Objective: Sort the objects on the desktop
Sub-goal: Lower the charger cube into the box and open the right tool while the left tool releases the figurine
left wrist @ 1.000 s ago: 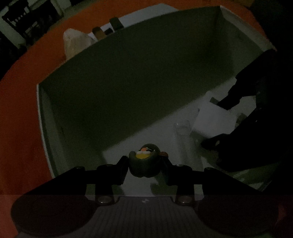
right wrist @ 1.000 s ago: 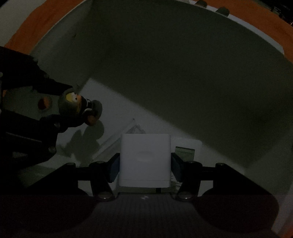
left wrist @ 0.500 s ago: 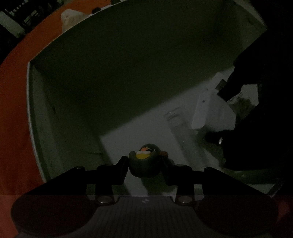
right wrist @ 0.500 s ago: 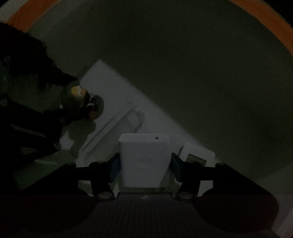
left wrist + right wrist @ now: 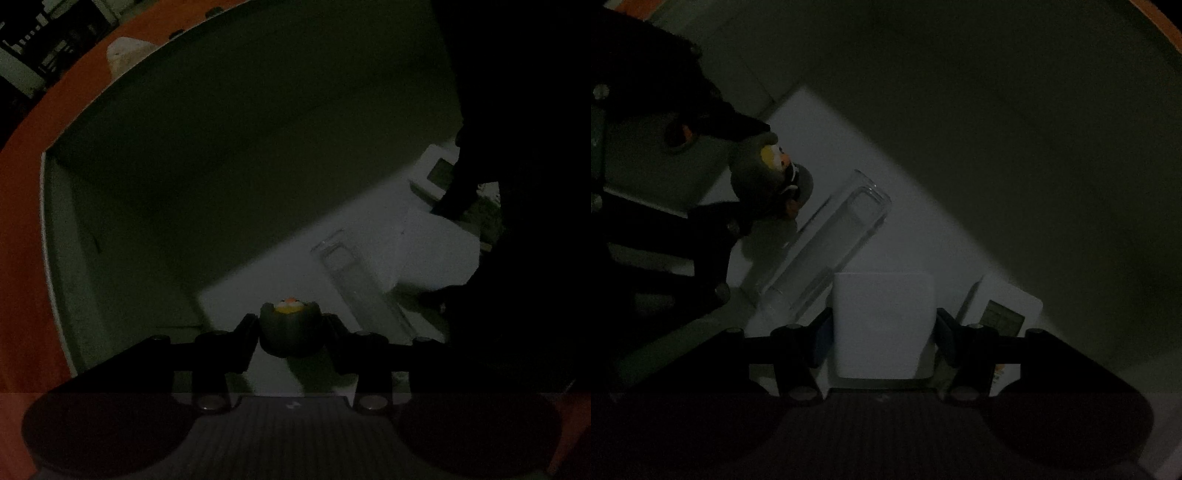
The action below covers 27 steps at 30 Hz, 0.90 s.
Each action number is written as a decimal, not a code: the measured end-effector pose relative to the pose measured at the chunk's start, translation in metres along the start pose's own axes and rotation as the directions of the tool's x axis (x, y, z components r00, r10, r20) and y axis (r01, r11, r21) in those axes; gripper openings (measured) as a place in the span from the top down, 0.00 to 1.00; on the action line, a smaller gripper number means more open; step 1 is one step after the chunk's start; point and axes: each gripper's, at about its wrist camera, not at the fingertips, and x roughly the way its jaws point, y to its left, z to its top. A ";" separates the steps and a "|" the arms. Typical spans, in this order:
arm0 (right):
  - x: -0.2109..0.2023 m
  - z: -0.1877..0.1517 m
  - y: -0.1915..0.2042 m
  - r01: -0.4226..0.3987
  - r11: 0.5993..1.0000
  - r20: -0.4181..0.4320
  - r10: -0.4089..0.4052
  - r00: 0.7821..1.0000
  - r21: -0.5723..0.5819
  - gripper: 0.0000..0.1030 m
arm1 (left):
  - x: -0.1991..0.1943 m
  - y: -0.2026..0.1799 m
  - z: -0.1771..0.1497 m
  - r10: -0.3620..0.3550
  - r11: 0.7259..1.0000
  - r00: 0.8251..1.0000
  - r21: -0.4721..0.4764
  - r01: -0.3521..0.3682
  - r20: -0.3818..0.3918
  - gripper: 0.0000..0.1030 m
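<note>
Both my grippers have sunk deeper into the pale open storage box (image 5: 55,236). Left gripper (image 5: 290,328) clamps the small dark penguin figurine (image 5: 290,326); right gripper (image 5: 882,328) grips the white rounded block (image 5: 882,325), the clear plastic case (image 5: 827,251) lying just ahead-left of it. Release looks near.

Inside the white storage box (image 5: 55,258), a dark toy figure (image 5: 290,328) with a yellow-and-orange face hangs above the floor, a clear rectangular case (image 5: 827,251) lies flat mid-floor, and a white square block (image 5: 882,325) sits beside a white card (image 5: 1008,314).
</note>
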 end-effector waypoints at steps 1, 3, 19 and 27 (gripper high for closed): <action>0.000 -0.001 -0.002 0.002 1.000 0.000 -0.002 1.000 0.003 0.42 | 0.000 0.000 0.000 0.000 1.000 1.000 -0.001 0.000 -0.002 0.63; -0.001 -0.002 -0.006 0.005 1.000 0.000 -0.005 1.000 0.009 0.41 | -0.002 0.001 0.000 -0.001 1.000 1.000 -0.004 0.001 -0.004 0.63; -0.041 -0.028 -0.006 0.022 0.999 0.105 -0.026 0.994 0.040 0.26 | -0.024 0.006 0.007 -0.030 0.996 0.998 -0.080 0.034 0.052 0.53; -0.079 -0.031 -0.024 0.034 0.997 0.200 -0.047 0.979 0.072 0.24 | -0.050 0.026 0.023 -0.007 0.986 0.990 -0.161 0.029 0.139 0.36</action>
